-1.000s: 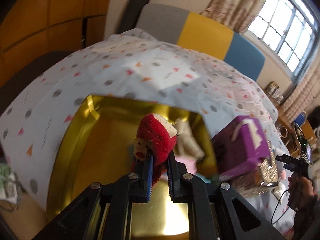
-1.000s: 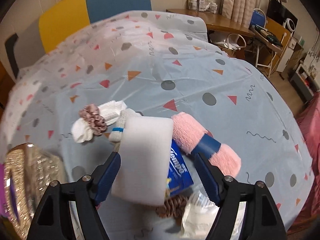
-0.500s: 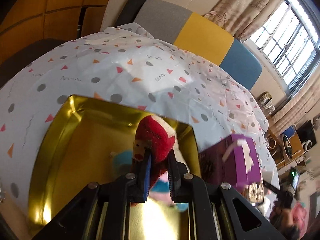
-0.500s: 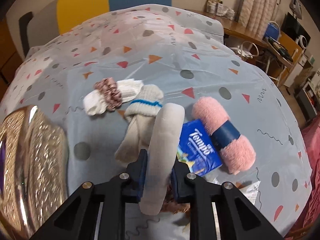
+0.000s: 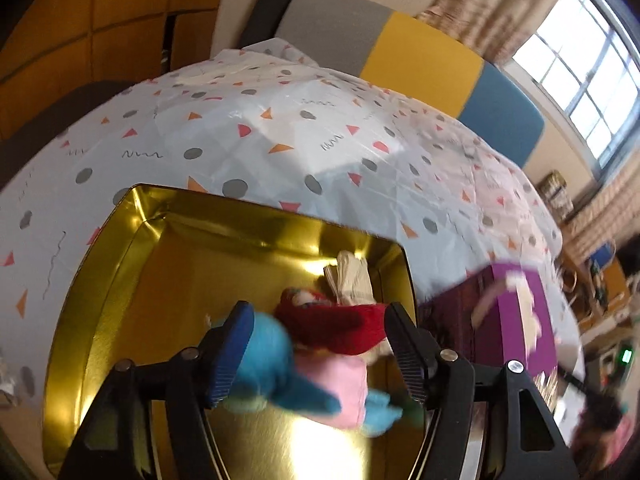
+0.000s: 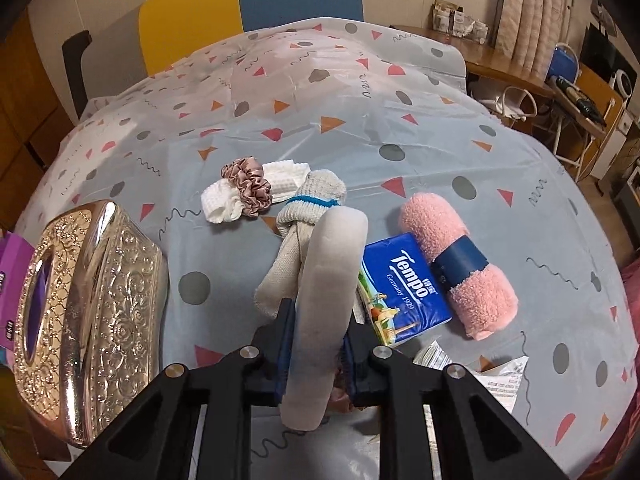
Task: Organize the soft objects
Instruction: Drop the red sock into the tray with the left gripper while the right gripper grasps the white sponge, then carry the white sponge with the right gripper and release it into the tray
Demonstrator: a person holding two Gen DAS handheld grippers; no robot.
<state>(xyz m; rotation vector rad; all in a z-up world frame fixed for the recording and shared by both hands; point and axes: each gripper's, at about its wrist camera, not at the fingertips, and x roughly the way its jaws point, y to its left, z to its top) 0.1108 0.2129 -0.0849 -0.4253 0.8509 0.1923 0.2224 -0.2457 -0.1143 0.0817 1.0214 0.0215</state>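
— What does each hand have?

— The left gripper [image 5: 320,344] hangs over the gold tray [image 5: 120,264] with its jaws wide apart; the red plush toy [image 5: 336,326] lies loose between them on a pink and blue soft heap in the tray. The right gripper [image 6: 314,344] is clamped on the white sponge [image 6: 326,300] above the table.

— How should the sponge step go?

— Probably carry it low over to the tray, keep the squeeze light, and let go only once it rests flat.

— Which way does it point?

— Its long axis runs away from the right gripper, leaning slightly right, far end over the striped sock [image 6: 310,204] beside the tissue pack [image 6: 404,284].
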